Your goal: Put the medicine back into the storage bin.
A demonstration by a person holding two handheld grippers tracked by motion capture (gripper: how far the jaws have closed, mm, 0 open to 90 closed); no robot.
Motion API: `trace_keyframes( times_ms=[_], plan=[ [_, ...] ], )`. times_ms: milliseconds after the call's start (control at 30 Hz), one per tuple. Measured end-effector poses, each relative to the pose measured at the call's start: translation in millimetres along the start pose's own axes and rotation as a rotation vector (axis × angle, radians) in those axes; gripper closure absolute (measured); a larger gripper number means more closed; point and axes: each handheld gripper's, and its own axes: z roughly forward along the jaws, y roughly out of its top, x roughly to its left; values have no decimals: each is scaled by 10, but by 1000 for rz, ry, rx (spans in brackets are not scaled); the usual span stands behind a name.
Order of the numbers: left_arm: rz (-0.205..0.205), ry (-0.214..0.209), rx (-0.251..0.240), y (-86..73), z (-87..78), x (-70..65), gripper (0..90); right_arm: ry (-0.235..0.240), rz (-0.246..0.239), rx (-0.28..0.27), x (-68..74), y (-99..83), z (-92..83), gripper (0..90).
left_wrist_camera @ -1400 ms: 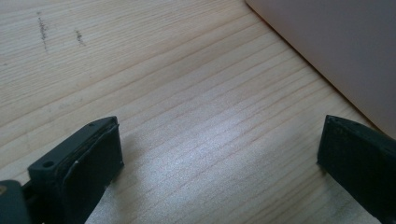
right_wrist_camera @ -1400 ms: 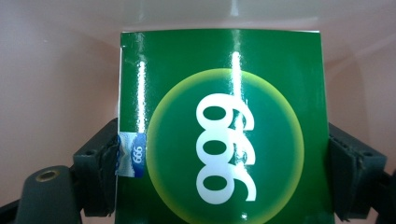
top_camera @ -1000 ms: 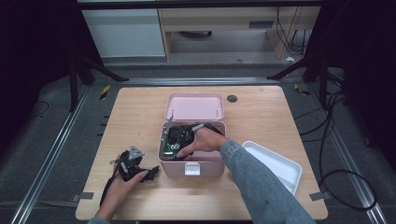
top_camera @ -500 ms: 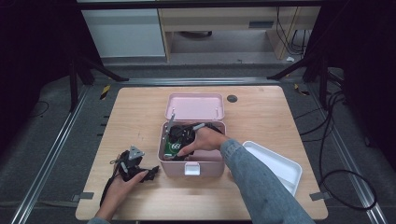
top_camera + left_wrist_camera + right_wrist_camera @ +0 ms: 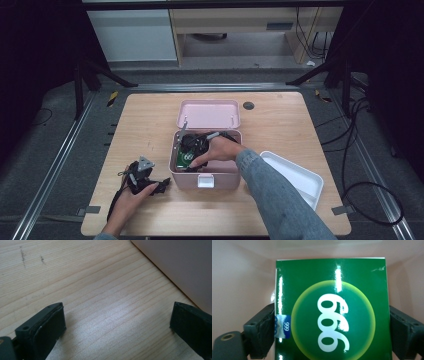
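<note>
Right gripper (image 5: 331, 322): inside the pink plastic storage box (image 5: 205, 176); jaws stand wide, one on each side of the glossy green carton printed with white "999" (image 5: 332, 307). They have just been opening; the carton sits between them, and the pads look to flank its edges, not press on them.
Green carton: lies flat on the floor of the pink box, in its left half as the high view shows it (image 5: 186, 158). Judged just set down there, or about to be let go.
Reason for hold: wide stance fits the carton's full width; a release here would leave it lying in the box.
Pink box: lid (image 5: 209, 113) tipped back behind it, so access from above is free; white latch at its front wall.
Obstruction: box walls close on both sides of the carton, little room for the jaws to spread further.
Left gripper (image 5: 117, 322): jaws apart, nothing between them, resting over the pale wooden table (image 5: 150, 125) just left of the pink box.
White shallow plastic tray (image 5: 295, 177): right of the pink box, nothing in it.
</note>
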Motion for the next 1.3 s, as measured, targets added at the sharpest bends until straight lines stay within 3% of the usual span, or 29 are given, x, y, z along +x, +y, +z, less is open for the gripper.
trace_keyframes(
  times_ms=[233,400,733,1167,1300],
  plan=[
    [0,0,0,0,0,0,0,-38,-2,-26,43,15,-105,66],
    [0,2,-3,-1,2,-1,0,-68,20,-107,75,10,-380,81],
    [0,1,-2,0,2,-1,0,-157,80,-193,79,-150,-854,147],
    [0,2,-4,-1,3,-1,0,-316,229,-311,60,-634,-1506,280],
    [0,2,-4,-1,3,-1,0,-359,268,-305,49,-846,-1642,313]
  ],
)
